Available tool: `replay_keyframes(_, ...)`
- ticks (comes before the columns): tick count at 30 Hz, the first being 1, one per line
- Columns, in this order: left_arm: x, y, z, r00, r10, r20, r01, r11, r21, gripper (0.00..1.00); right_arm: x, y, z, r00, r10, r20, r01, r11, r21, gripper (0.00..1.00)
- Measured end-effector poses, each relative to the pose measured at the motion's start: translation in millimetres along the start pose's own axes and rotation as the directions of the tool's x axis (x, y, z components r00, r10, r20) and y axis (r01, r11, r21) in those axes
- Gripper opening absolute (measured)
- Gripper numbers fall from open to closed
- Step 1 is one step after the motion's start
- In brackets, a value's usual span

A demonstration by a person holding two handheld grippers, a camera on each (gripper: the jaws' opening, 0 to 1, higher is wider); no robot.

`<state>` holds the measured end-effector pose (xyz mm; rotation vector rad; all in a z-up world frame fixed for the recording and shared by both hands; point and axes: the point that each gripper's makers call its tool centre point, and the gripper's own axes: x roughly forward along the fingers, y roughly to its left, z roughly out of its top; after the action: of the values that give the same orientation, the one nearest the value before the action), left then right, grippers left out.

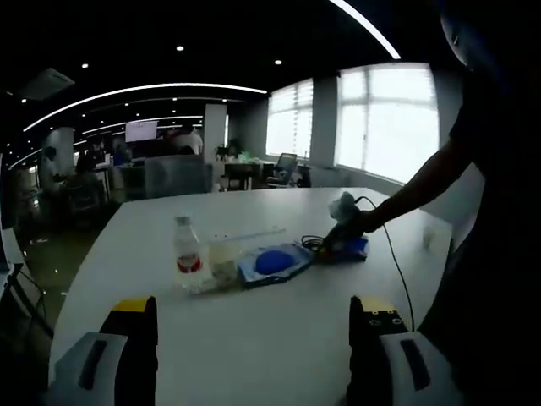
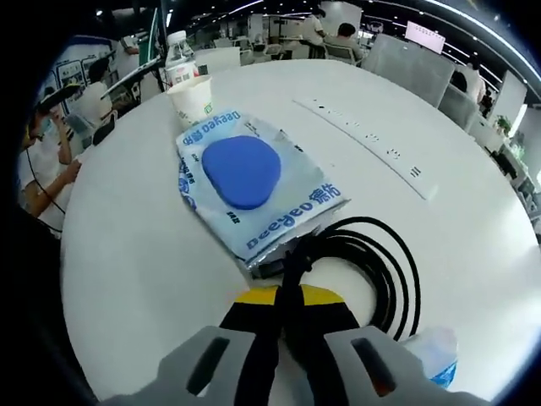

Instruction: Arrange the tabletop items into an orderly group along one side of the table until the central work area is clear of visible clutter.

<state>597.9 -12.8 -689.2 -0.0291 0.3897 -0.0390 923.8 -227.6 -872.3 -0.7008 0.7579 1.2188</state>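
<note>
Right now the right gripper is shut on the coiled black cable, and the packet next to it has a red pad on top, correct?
Not quite: the pad on the packet is blue, not red, as the right gripper view shows. The rest holds: the right gripper is shut on the coiled black cable, next to the packet.

Water bottle, paper cup and blue pouch sit together on the white table
</note>
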Motion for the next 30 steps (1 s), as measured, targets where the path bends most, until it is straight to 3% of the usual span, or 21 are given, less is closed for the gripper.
replay_keyframes(17, 13, -7.8, 3.3, 0.998, -0.067, -0.001, 0.067, 0.997, 0.022, 0.92, -29, -15, 15.5, 0.992, -0.082, 0.096, 0.083, 0.997, -0.004, 0.01)
replay_keyframes(30, 16, -10.3, 1.4, 0.994, -0.111, 0.002, 0.110, 0.993, 0.033, 0.91, -64, -22, 57.4, 0.963, -0.144, 0.229, 0.162, 0.985, -0.058, 0.01)
